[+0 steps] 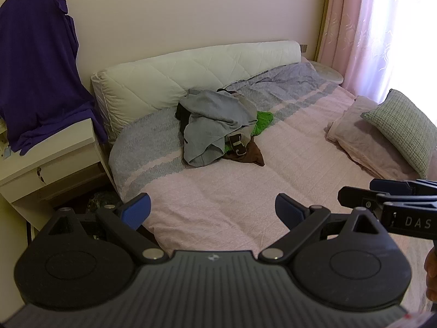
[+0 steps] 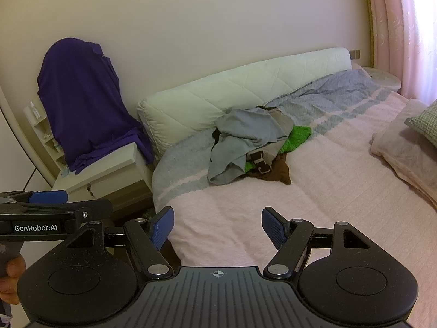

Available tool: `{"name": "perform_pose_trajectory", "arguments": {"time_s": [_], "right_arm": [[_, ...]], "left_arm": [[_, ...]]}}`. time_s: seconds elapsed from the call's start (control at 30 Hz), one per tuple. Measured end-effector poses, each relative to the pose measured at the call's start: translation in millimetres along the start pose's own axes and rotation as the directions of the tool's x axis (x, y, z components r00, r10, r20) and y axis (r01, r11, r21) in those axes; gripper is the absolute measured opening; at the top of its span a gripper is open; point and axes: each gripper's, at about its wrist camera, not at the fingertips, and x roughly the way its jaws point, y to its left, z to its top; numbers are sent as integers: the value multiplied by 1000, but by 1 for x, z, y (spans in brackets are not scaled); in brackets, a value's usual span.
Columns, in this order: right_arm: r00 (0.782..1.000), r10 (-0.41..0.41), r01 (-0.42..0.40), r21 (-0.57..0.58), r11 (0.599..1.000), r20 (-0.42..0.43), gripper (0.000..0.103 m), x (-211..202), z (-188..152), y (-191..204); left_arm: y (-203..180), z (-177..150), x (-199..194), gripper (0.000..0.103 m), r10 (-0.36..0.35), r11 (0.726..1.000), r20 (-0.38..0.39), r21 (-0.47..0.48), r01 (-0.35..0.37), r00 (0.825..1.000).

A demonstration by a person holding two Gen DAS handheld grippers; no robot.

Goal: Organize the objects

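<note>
- Left wrist view: the left gripper point(image 1: 213, 213) is hovering over the near end of the pink bedspread point(image 1: 245, 180), jaws spread wide and gripping nothing. The pile of clothes point(image 1: 218, 128) is lying well ahead, near the white headboard cushion point(image 1: 174, 79), with open bedspread in between. The right gripper point(image 1: 355, 191) is poking in from the right edge. Two pillows point(image 1: 382, 134) are sitting at the right; a purple garment point(image 1: 41, 76) is draping over the white nightstand point(image 1: 54, 158).
- Right wrist view: the right gripper point(image 2: 218, 229) is hovering with jaws wide and empty. The pile point(image 2: 251, 147) is lying ahead; the left gripper point(image 2: 82, 205) is crossing in at the left.
</note>
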Motion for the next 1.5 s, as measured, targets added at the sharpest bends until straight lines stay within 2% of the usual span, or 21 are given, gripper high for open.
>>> {"name": "perform_pose_trajectory", "arguments": {"time_s": [0.9, 0.93, 1.2, 1.5], "right_arm": [[998, 45, -46, -20, 999, -37, 68, 11, 3, -33], [998, 48, -49, -21, 999, -39, 68, 11, 3, -34], [996, 80, -80, -12, 997, -37, 68, 13, 7, -44], [996, 72, -71, 6, 997, -49, 68, 25, 10, -49]], "left_arm": [[-22, 1, 13, 96, 50, 998, -22, -43, -51, 999], [-23, 0, 13, 96, 6, 1000, -22, 1, -6, 1000], [-31, 1, 11, 96, 34, 999, -26, 5, -34, 999], [-32, 8, 31, 96, 29, 1000, -43, 9, -29, 999]]}}
